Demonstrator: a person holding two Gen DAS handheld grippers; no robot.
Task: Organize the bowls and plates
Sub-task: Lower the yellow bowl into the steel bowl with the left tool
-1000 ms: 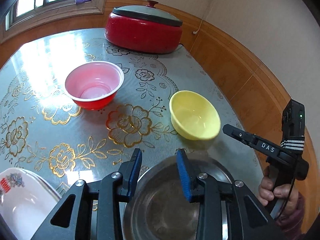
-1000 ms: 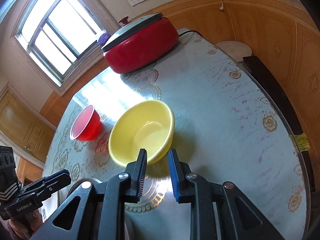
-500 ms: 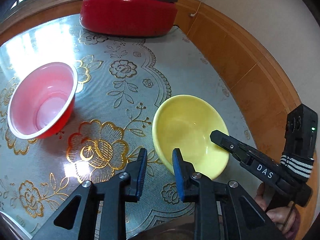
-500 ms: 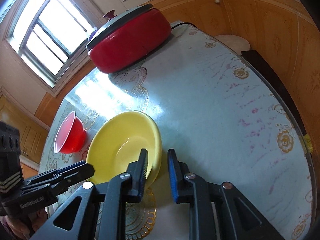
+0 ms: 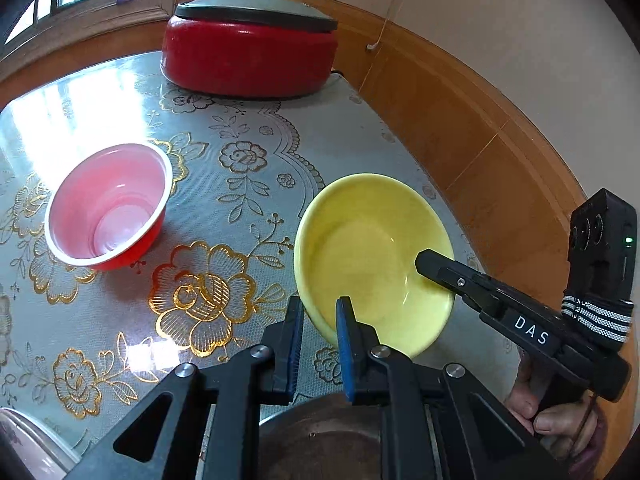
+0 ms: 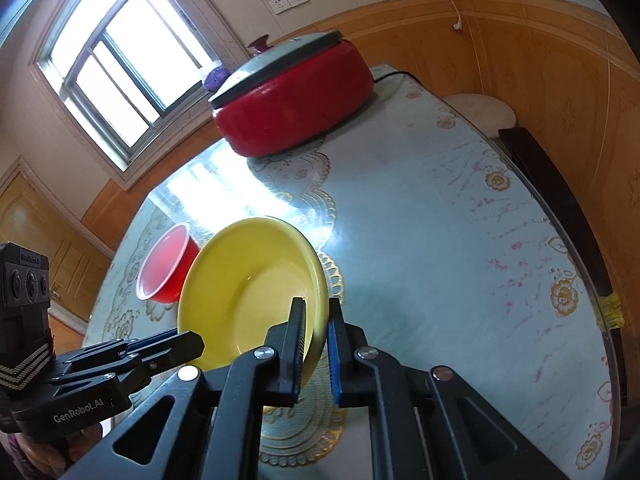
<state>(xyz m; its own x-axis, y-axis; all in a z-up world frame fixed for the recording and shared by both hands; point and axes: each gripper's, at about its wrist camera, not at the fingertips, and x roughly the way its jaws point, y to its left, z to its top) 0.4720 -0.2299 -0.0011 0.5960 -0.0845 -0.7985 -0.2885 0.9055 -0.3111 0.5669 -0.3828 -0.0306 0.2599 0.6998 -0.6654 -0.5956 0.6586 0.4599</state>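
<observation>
Both claws, left gripper point(image 5: 318, 312) and right gripper point(image 6: 316, 312), clench the yellow bowl's point(image 5: 372, 248) rim (opposite sides).

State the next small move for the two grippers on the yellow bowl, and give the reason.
Probably lift the round yellow bowl straight up: the left gripper and right gripper each pinch its rim on opposite sides, and it already sits tilted on the floral tablecloth.

red lidded cooker point(image 5: 250, 56), floral tablecloth point(image 5: 224, 184), window point(image 6: 120, 68)
</observation>
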